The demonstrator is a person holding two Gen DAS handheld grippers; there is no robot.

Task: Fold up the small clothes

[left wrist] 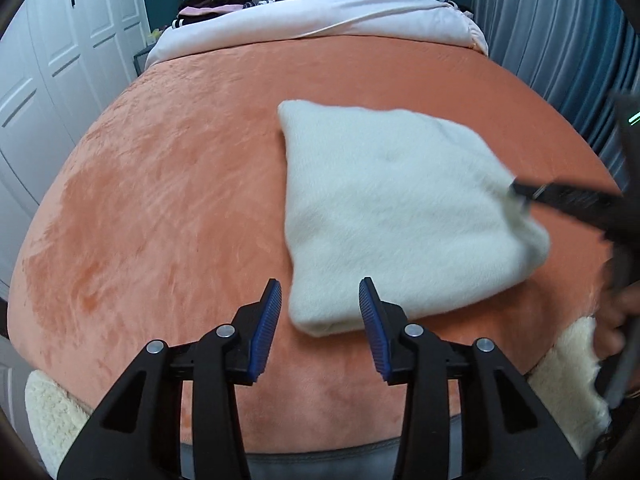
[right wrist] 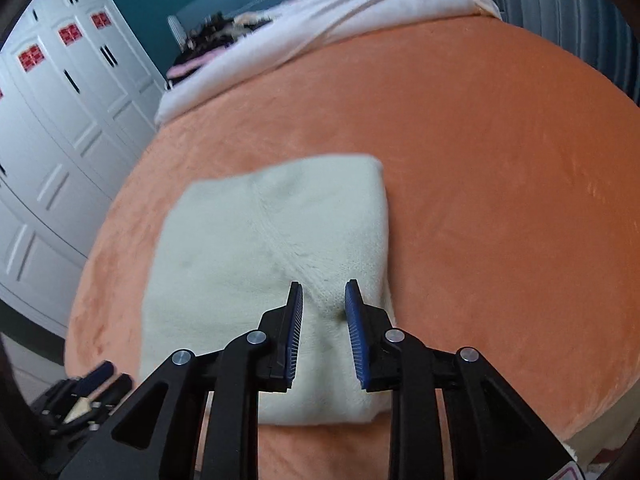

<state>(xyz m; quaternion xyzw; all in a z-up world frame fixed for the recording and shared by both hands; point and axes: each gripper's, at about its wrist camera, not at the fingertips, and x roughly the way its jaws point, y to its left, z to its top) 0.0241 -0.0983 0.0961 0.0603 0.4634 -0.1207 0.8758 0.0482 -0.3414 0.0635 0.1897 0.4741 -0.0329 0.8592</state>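
The left gripper (left wrist: 320, 296) is wide open and holds nothing. The right gripper (right wrist: 323, 296) is open too, its blue pads on either side of a ridge in the folded white cloth (right wrist: 264, 264). The cloth lies on the orange blanket (right wrist: 500, 208). No words can be read anywhere.
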